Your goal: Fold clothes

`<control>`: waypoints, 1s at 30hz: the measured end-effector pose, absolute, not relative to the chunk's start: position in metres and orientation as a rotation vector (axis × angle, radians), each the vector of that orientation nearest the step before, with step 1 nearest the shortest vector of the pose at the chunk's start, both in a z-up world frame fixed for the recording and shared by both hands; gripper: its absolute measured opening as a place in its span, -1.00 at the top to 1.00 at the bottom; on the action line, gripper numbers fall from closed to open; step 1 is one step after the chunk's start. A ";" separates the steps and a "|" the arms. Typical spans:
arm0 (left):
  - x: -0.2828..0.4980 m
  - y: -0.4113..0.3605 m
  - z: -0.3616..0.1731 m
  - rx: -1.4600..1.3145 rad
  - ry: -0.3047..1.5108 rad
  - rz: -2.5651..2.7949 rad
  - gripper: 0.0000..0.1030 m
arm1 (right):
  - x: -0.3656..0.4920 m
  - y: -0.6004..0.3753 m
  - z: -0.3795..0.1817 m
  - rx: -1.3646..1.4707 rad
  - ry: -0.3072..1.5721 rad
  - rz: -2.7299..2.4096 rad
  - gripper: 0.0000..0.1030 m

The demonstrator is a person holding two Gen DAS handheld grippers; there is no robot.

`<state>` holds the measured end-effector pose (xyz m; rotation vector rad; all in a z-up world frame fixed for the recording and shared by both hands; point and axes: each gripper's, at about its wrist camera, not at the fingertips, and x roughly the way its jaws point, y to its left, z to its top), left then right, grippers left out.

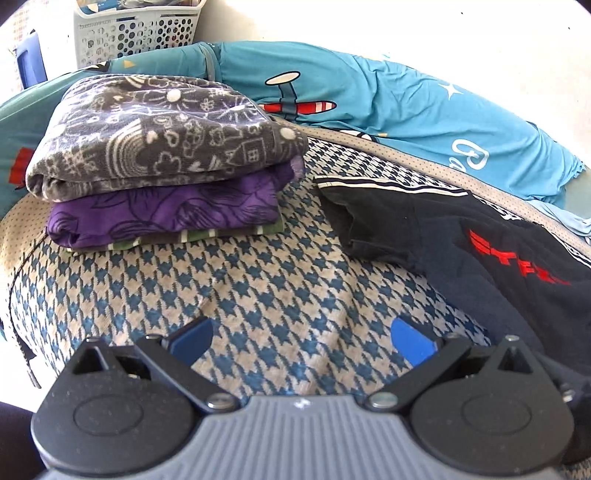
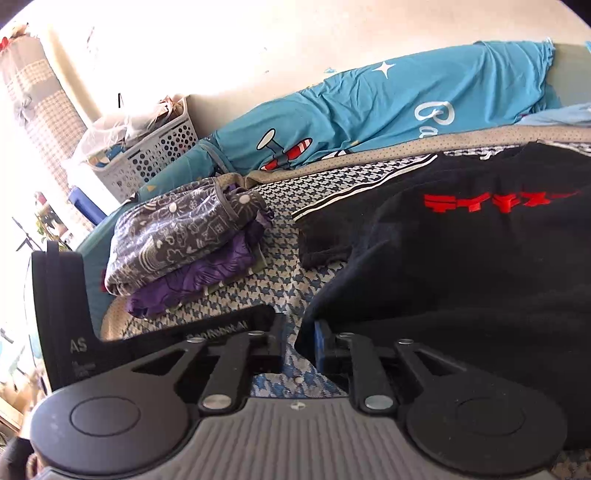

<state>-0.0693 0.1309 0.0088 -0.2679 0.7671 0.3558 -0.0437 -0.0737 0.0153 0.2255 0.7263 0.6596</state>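
A black T-shirt with red lettering (image 1: 461,240) lies spread on the houndstooth bed cover (image 1: 258,280), to the right; it also shows in the right wrist view (image 2: 461,266). A stack of folded clothes (image 1: 162,162), grey patterned on top, purple below, sits at the left, and appears in the right wrist view (image 2: 184,236). My left gripper (image 1: 301,338) is open and empty, low over the cover, left of the shirt. My right gripper (image 2: 299,343) is slightly open at the shirt's near left edge; the right finger (image 2: 323,345) touches the black cloth, without a clear grip.
A teal quilt with an airplane print (image 1: 369,96) lies bunched along the wall behind. A white perforated basket (image 1: 136,33) and a blue bin (image 1: 31,62) stand at the far left. The other gripper's black body (image 2: 62,314) sits at left in the right wrist view.
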 end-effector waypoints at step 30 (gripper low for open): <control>-0.067 0.093 0.003 -0.214 0.791 0.208 -1.00 | -0.115 -0.098 -0.033 -0.270 0.629 0.503 0.17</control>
